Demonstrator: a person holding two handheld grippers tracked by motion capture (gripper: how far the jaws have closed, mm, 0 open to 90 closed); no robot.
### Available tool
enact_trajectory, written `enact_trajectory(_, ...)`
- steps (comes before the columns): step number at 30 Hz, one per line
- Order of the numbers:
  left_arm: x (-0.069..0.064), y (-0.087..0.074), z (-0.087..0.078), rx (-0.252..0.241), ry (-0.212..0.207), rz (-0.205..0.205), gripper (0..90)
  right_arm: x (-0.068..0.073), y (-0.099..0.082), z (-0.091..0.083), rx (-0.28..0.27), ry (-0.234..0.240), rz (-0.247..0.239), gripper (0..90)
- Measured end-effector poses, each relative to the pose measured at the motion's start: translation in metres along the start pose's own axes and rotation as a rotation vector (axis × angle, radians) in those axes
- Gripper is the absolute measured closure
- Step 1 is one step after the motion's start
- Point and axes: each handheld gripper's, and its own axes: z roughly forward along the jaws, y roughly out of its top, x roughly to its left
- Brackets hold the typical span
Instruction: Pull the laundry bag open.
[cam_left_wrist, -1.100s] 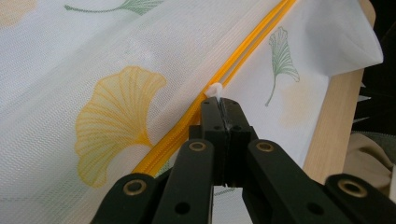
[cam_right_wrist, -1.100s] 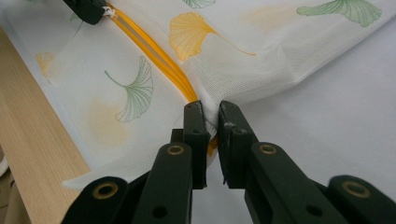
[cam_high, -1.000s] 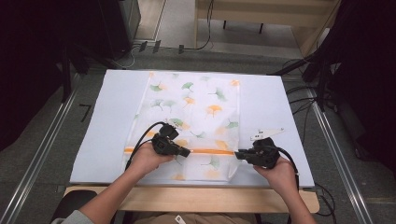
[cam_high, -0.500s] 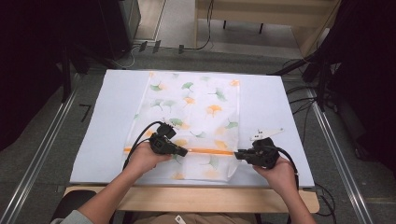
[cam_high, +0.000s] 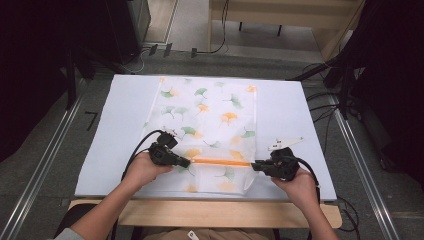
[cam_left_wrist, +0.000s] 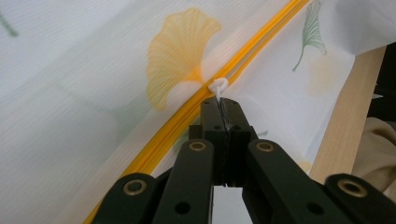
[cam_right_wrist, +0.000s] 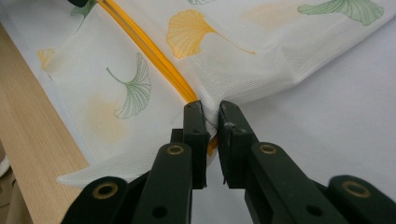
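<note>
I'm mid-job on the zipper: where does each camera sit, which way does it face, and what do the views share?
High view: above the person's side, looking forward and down at the mesh bag; forearms, left gripper, right gripper.
Left gripper view: along shut jaws pinching the zipper pull.
Right gripper view: along jaws clamping the bag's corner.
Shared: the orange zipper.

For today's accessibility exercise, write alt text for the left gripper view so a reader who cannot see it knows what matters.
The left gripper has its two black jaws shut on the small white zipper pull of an orange zipper. The zipper runs diagonally across a white mesh bag printed with orange and green ginkgo leaves.
</note>
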Motion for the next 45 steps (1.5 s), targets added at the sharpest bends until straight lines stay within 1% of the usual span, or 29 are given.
enact_trajectory(2,0.003,-0.004,-0.006,-0.014,0.001,-0.011,90.0,0.000,0.000,0.000,0.001,0.001,0.002,84.6)
enact_trajectory(3,0.003,-0.004,-0.006,-0.013,0.000,-0.011,90.0,0.000,0.000,0.000,0.003,0.001,0.005,84.6)
enact_trajectory(6,0.002,-0.004,-0.004,-0.014,0.005,-0.010,90.0,0.001,0.000,0.001,0.004,-0.005,0.001,84.6)
enact_trajectory(9,0.001,-0.003,-0.003,-0.004,0.009,-0.002,90.0,0.000,0.000,0.001,0.007,-0.007,0.006,84.6)
enact_trajectory(16,0.001,-0.003,-0.003,-0.008,0.013,-0.005,90.0,0.000,0.000,0.001,0.008,-0.006,0.008,84.6)
enact_trajectory(27,0.002,-0.003,-0.004,-0.004,0.006,-0.005,90.0,0.000,0.000,0.001,0.009,-0.006,0.008,84.5)
enact_trajectory(29,0.003,-0.003,-0.003,-0.003,0.000,-0.017,90.0,0.000,0.000,0.001,0.009,-0.006,0.009,84.5)
enact_trajectory(32,0.004,-0.004,-0.004,0.000,0.000,-0.017,90.0,0.000,0.000,0.001,0.008,-0.004,0.006,84.5)
enact_trajectory(34,0.005,-0.004,-0.005,-0.001,-0.003,-0.021,90.0,0.000,0.000,0.001,0.007,-0.002,0.005,84.5)
enact_trajectory(35,0.006,-0.005,-0.007,-0.003,0.005,-0.025,90.0,0.000,0.000,0.001,0.008,-0.002,0.005,84.4)
enact_trajectory(40,0.010,-0.010,-0.012,0.000,0.013,-0.032,90.0,0.000,0.000,0.001,0.008,0.000,0.009,84.3)
enact_trajectory(42,0.013,-0.013,-0.017,-0.002,0.015,-0.039,90.0,-0.001,0.000,0.001,0.009,-0.001,0.009,84.3)
enact_trajectory(45,0.018,-0.020,-0.025,-0.014,0.032,-0.056,90.0,-0.001,0.000,0.001,0.010,-0.003,0.008,84.3)
